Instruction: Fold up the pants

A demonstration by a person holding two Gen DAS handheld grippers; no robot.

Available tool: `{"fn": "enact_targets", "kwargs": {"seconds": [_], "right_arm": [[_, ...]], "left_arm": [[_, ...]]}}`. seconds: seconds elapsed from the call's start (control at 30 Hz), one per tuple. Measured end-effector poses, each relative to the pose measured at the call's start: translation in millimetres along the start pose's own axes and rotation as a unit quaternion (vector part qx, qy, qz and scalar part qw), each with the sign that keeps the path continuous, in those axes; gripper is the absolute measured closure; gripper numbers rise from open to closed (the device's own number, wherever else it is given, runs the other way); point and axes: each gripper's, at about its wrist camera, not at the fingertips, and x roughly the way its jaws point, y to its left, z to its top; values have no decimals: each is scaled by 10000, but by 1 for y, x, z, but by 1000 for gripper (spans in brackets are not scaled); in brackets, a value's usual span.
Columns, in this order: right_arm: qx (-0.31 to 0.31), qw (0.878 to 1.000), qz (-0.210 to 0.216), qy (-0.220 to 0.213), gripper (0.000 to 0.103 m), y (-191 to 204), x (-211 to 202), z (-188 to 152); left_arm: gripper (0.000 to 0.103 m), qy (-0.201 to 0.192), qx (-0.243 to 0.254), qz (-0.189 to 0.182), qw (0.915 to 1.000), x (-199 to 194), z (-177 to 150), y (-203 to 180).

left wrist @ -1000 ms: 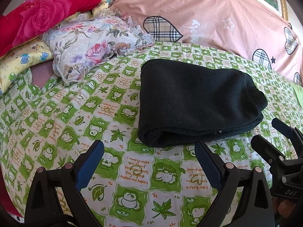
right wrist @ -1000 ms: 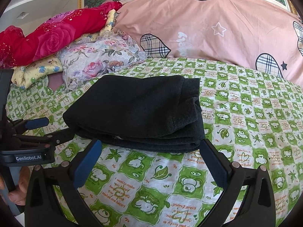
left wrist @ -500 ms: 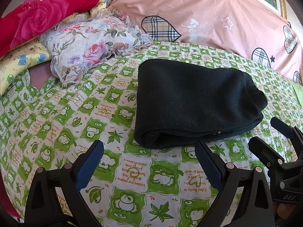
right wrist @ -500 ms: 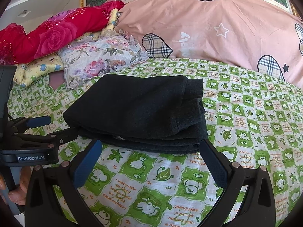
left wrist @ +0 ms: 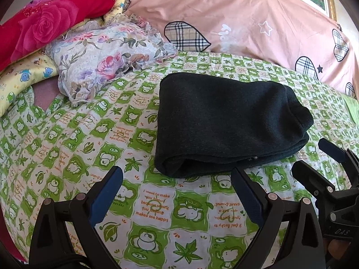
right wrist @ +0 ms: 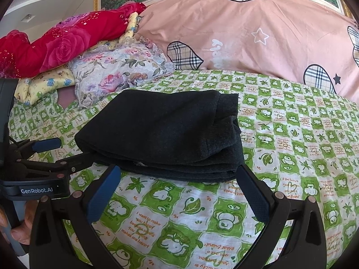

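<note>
The black pants (left wrist: 226,121) lie folded into a compact stack on the green-and-white patterned bed sheet (left wrist: 154,206); the same stack (right wrist: 161,134) fills the middle of the right wrist view. My left gripper (left wrist: 177,179) is open, its blue-padded fingers just short of the stack's near left corner, nothing between them. My right gripper (right wrist: 179,177) is open too, its fingers framing the stack's near edge without holding it. Each gripper shows in the other's view: the right one (left wrist: 314,159) at the far right, the left one (right wrist: 60,154) at the left with a hand under it.
A floral pillow (left wrist: 107,56), a yellow pillow (left wrist: 22,76) and a red rose-print blanket (left wrist: 49,20) are piled at the back left. A large pink duvet with plaid hearts (left wrist: 246,22) runs across the back. The sheet stretches open to the right of the stack (right wrist: 303,134).
Both grippers have stayed open and drawn slightly back and left from the folded stack. The pants have not moved.
</note>
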Motion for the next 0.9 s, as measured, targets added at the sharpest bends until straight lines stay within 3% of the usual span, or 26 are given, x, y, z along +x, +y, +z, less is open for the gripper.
{"fn": "enact_targets", "kwargs": {"seconds": [0.9], "right_arm": [[101,9997,120,-164,0,0,-3,9]], "left_arm": [[6,-63,13,40,10000,-5,5,-4]]}}
